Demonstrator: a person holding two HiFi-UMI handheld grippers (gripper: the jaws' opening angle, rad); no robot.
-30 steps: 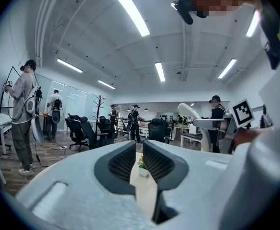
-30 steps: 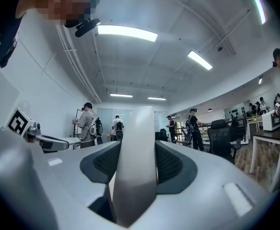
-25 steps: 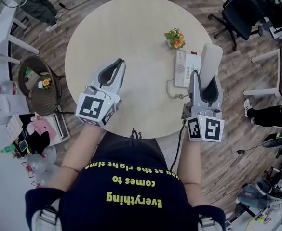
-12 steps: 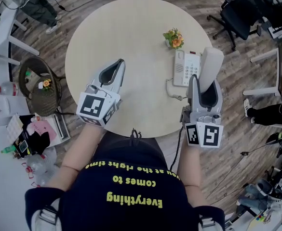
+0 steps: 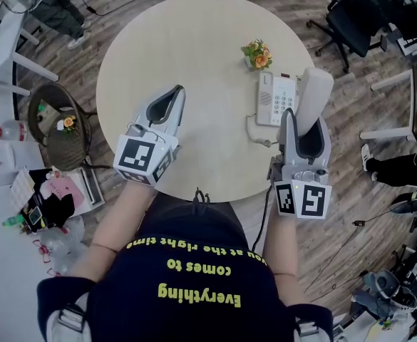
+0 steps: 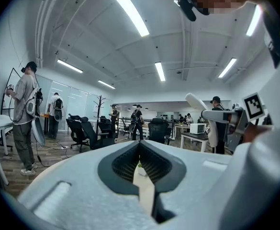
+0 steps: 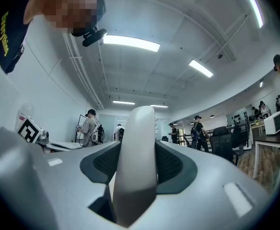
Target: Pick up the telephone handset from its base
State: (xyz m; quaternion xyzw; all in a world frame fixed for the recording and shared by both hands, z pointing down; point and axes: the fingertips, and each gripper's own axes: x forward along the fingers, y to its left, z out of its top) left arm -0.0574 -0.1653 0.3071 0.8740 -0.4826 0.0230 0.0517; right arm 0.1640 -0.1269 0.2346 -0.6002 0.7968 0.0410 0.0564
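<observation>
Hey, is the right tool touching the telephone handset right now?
Touching. The right gripper view shows the telephone handset clamped between the pads of the right tool.

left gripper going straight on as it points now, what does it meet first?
Nothing near, it seems. The shut left gripper points across the bare round beige table, passing left of the small pot of orange flowers and the white telephone base. Height above the table is unclear.

Left gripper (image 5: 175, 92) jaws shut, empty; right gripper (image 5: 304, 120) jaws clamp the handset (image 5: 313, 91).
</observation>
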